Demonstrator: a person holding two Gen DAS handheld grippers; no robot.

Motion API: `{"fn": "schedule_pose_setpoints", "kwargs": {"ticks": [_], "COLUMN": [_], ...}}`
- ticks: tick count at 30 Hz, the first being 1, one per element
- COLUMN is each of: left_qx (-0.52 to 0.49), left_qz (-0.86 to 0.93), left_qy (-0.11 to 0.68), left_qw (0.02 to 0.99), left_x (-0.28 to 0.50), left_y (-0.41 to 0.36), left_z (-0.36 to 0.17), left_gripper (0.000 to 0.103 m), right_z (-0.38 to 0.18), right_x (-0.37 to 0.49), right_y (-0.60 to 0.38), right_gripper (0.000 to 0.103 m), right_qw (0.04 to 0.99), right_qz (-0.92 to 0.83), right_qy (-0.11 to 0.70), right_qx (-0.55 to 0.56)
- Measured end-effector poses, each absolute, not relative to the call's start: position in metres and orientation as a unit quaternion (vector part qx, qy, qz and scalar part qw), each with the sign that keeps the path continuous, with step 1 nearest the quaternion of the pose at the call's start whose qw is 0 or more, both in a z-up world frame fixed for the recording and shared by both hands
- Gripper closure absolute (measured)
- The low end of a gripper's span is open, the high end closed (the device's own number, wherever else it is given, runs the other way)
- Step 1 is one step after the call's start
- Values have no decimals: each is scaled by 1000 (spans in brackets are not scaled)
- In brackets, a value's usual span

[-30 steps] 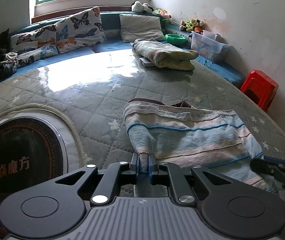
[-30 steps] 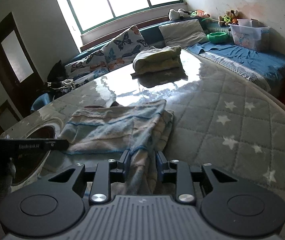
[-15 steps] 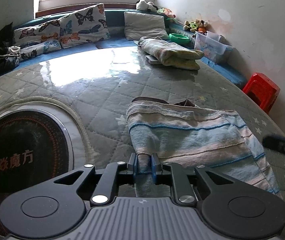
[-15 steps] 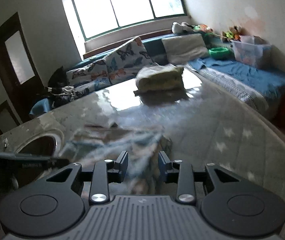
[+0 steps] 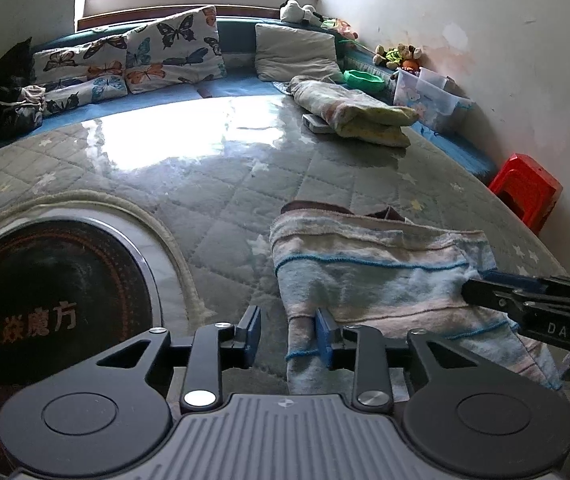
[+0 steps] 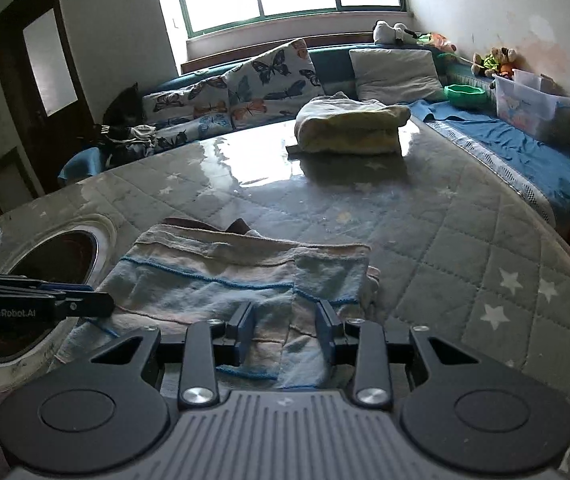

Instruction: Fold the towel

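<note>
Towel [image 5: 373,280] flat on the quilted table [image 5: 221,196], doubled over, long axis 9 to 3 across both views. Left gripper [image 5: 287,330] wide, holding nothing, straddling the near-left edge at 12. Right gripper [image 6: 283,326] wide too, over the near-right part, equally close.

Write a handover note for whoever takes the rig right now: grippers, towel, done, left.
Left gripper: open, holding nothing, at the striped towel's near left edge.
Right gripper: open, empty, over the towel's near right part.
Towel: lying folded over on the quilted table, beside the round inset hob.
Done: at least one fold is in; both grippers are off the cloth.
Left: probably another fold, then square the edges.
</note>
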State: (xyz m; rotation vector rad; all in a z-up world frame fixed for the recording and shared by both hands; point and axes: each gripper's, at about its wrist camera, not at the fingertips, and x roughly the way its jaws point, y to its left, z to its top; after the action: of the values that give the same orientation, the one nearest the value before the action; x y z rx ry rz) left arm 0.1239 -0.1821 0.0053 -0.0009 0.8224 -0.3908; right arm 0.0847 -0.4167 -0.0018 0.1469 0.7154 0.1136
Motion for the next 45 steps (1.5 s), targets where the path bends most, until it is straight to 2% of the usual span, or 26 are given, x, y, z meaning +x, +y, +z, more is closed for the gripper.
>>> {"fn": "schedule_pose_setpoints", "kwargs": {"ticks": [21,34,45], "left_qx": [24,57,74], "left_qz": [-191,-273,-265], "left_qy": [384,385,390], "left_qw": [903,880,879], "left_x": [173,189,198], "left_y": [-200,-276,-289], "left_z": [11,5,-5], "left_gripper": [77,80,80], "right_z": [4,3,6], "right_x": [123,125,119], "right_y": [-425,-429,-431], "right_gripper": [70,71,70], "right_qw": [928,927,929], "right_qz": [61,63,68], "right_qy": [361,365,360], "right_qx": [60,53,47]}}
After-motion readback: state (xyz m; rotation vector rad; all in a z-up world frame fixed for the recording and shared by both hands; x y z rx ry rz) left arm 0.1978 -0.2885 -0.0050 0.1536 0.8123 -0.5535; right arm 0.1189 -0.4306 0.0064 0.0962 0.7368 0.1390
